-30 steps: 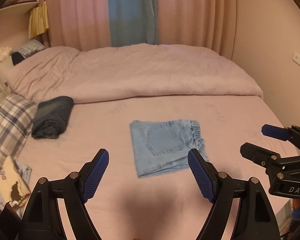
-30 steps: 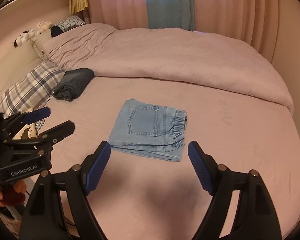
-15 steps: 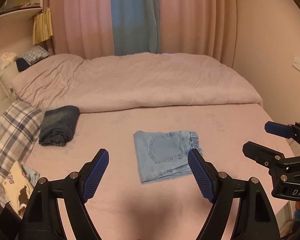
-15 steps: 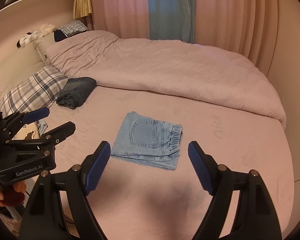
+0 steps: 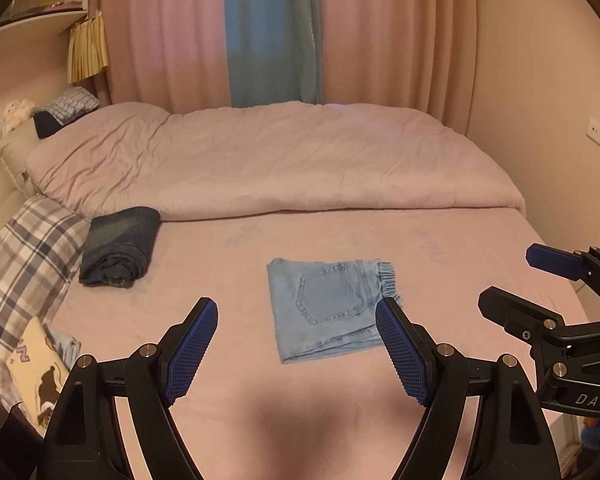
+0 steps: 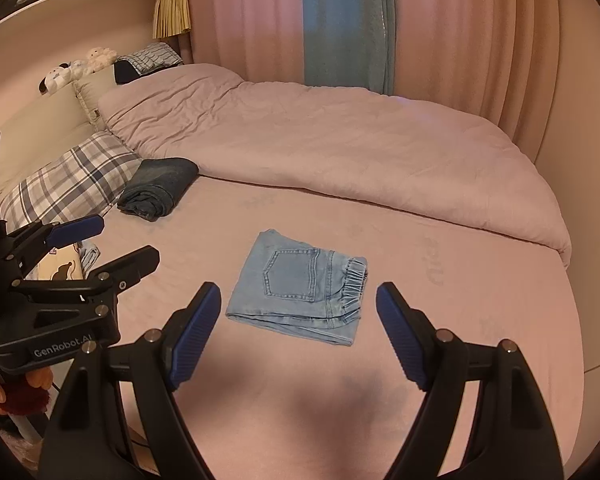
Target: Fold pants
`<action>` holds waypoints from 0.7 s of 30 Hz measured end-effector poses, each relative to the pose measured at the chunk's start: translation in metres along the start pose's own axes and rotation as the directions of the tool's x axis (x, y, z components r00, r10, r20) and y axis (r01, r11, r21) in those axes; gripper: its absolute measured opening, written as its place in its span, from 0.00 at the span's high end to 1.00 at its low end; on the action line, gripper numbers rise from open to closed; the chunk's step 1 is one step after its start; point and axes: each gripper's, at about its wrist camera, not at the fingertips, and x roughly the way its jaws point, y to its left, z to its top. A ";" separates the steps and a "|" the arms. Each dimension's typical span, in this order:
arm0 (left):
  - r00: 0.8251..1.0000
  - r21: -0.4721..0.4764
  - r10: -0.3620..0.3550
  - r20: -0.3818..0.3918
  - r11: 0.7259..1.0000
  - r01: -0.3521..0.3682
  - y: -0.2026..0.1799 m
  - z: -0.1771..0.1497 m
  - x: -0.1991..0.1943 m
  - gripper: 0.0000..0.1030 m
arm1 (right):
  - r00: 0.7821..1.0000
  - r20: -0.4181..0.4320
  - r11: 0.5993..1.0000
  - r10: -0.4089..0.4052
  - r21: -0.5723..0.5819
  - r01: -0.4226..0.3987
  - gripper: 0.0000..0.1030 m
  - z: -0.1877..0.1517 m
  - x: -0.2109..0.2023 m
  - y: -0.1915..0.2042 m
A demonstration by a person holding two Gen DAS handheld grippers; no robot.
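Observation:
Light blue denim pants [image 5: 328, 304] [image 6: 300, 288] lie folded into a flat rectangle on the pink bed sheet [image 5: 228, 264], back pocket up, elastic waistband to the right. My left gripper [image 5: 296, 344] hangs above the bed's near edge, open and empty, well short of the pants. My right gripper [image 6: 298, 328] is likewise open, holding nothing, raised off the sheet in front of the pants. Each gripper also shows at the side of the other's view: the right gripper [image 5: 528, 280] and the left gripper [image 6: 108, 240].
Dark folded jeans [image 5: 120, 246] lie at the left by a plaid pillow [image 5: 24, 252]. A bunched pink duvet [image 5: 268, 160] covers the far half of the bed. Curtains [image 5: 268, 32] hang behind. A printed cloth [image 5: 40, 368] lies at the near left edge.
Both grippers have risen and drawn back from the bed, so the folded pants look smaller and farther. Jaws stay open; the pants have not moved.

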 end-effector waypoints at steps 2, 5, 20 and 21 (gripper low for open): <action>1.000 -0.002 0.005 -0.003 1.000 -0.005 -0.001 0.000 0.000 0.21 | 1.000 0.000 1.000 0.001 -0.001 -0.001 0.21 0.000 0.000 0.000; 1.000 -0.003 0.002 -0.006 1.000 -0.002 -0.001 0.001 0.000 0.21 | 1.000 0.001 1.000 -0.002 0.000 0.002 0.21 0.000 0.000 0.000; 1.000 0.001 0.001 -0.017 1.000 -0.001 -0.001 0.000 0.004 0.21 | 1.000 -0.003 1.000 0.004 0.001 -0.004 0.21 -0.001 0.001 0.001; 1.000 0.000 0.001 -0.017 1.000 -0.001 -0.001 0.000 0.004 0.21 | 1.000 -0.002 1.000 0.003 0.000 -0.003 0.21 -0.001 0.001 0.001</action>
